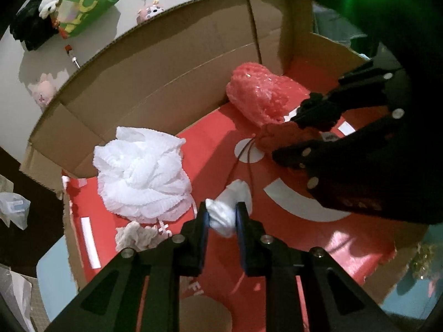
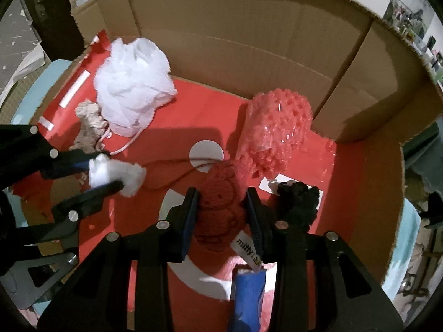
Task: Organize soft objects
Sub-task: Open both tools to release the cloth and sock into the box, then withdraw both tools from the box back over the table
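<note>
Both grippers reach down into an open cardboard box (image 2: 249, 41) with a red floor. My left gripper (image 1: 221, 210) is shut on a small white fluffy piece (image 1: 235, 196), which also shows at the left of the right wrist view (image 2: 119, 174). My right gripper (image 2: 221, 196) is shut on a red knitted pouch (image 2: 218, 207) with a white label (image 2: 246, 249) and a blue part (image 2: 246, 296) below it. A thin cord (image 2: 171, 166) runs from the pouch toward the white piece. In the left wrist view the right gripper (image 1: 293, 135) holds the pouch (image 1: 279, 138) at the right.
On the box floor lie a white mesh pouf (image 2: 133, 83), a beige knitted lump (image 2: 88, 124), a coral bumpy bundle in plastic (image 2: 277, 130) and a black fluffy piece (image 2: 299, 202). Outside the box are plush toys (image 1: 149, 13) and a green bag (image 1: 85, 2).
</note>
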